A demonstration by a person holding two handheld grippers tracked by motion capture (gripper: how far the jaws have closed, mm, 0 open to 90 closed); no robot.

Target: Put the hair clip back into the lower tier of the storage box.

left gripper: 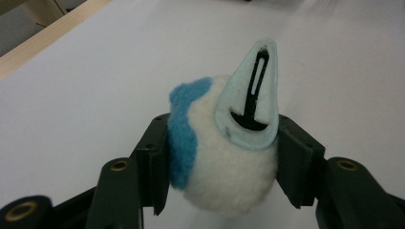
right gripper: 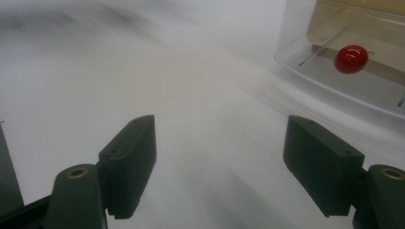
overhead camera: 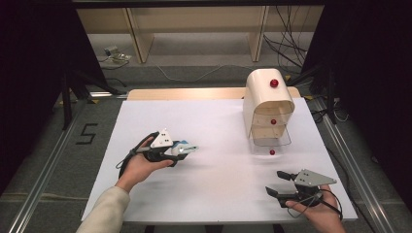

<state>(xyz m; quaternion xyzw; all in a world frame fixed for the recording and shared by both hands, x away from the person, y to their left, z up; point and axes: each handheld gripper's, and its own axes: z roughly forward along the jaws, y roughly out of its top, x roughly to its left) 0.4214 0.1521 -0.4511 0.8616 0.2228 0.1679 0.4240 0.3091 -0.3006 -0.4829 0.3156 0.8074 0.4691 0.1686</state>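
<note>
Here, left tongs (left gripper: 224, 157) clenched on a white-and-blue fluffy clip (left gripper: 224, 157), held just above the white counter (overhead camera: 209, 184) at its left-middle. Right tongs (overhead camera: 281, 185) released, jaws wide with nothing between, low near the front right corner, facing the drawer box (overhead camera: 268, 104) with its bottom clear drawer (right gripper: 334, 76) pulled out.

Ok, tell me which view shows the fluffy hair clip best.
The left gripper view: the fluffy white and blue hair clip sits close up between the left tongs, its pale blue clip side facing the camera. The high view shows it only as a small pale shape in those tongs above the white table.
</note>
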